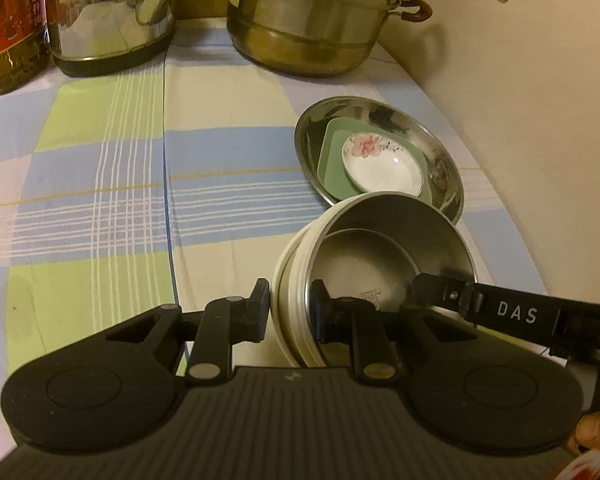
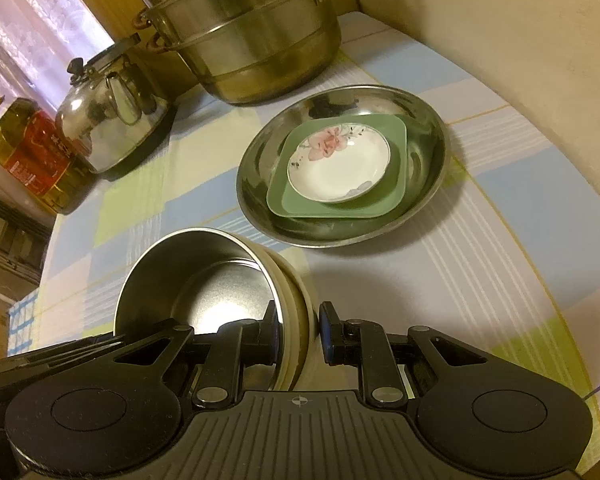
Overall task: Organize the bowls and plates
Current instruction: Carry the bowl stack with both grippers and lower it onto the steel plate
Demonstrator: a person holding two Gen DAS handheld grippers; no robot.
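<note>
- Left wrist view: my left gripper [image 1: 289, 312] pinched the bowl's [image 1: 380, 264] rim.
- My right gripper [image 2: 299, 334] clamped its opposite rim, steadying it near the steel plate [image 2: 428, 148].

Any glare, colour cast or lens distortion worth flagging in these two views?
Left wrist view: warm yellowish cast, fisheye bending at the edges, bright highlights on the kettle. Right wrist view: same cast, a glare spot inside the steel bowl, window blown out at upper left.

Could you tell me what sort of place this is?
Probably a home kitchen or dining corner: a stacked steel steamer pot, a kettle and a cooking oil bottle stand on a checked tablecloth.
</note>
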